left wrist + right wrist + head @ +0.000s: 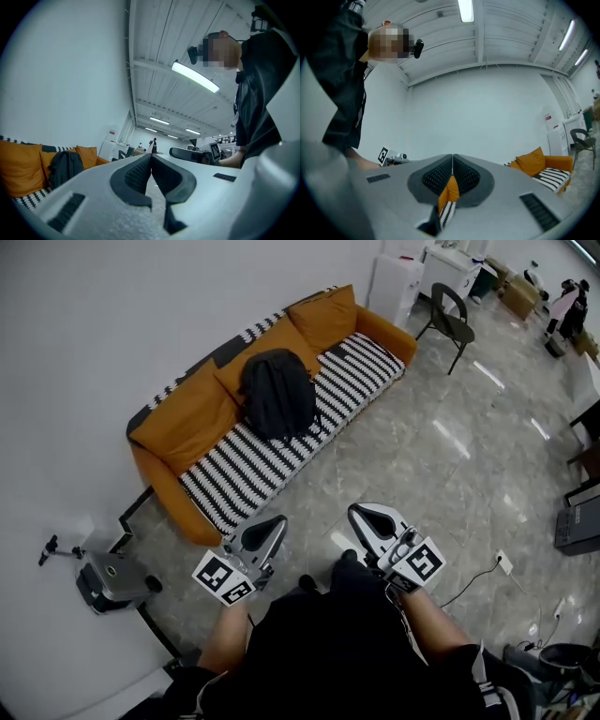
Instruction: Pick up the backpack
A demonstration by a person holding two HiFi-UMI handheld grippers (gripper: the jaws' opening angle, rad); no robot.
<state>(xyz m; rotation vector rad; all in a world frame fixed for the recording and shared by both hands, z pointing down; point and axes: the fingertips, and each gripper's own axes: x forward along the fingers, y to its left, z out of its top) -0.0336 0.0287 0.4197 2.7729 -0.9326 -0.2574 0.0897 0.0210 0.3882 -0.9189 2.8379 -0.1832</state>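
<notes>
A black backpack [277,393] stood propped against the orange cushions [272,343] of a striped sofa [234,470], well ahead of both tongs and to the left of the line they pointed along, with bare floor [422,456] between. The left tongs [267,527] and right tongs [375,515], held side by side close to the person's body, were each clenched tight on nothing. The bag looked soft and slumped, a fabric shell likely to sag and fold when lifted, and probably not heavy unless packed. The surest hold appeared to be a carry loop or strap at its top edge, the part farthest from the tongs, though neither could be made out from here.
</notes>
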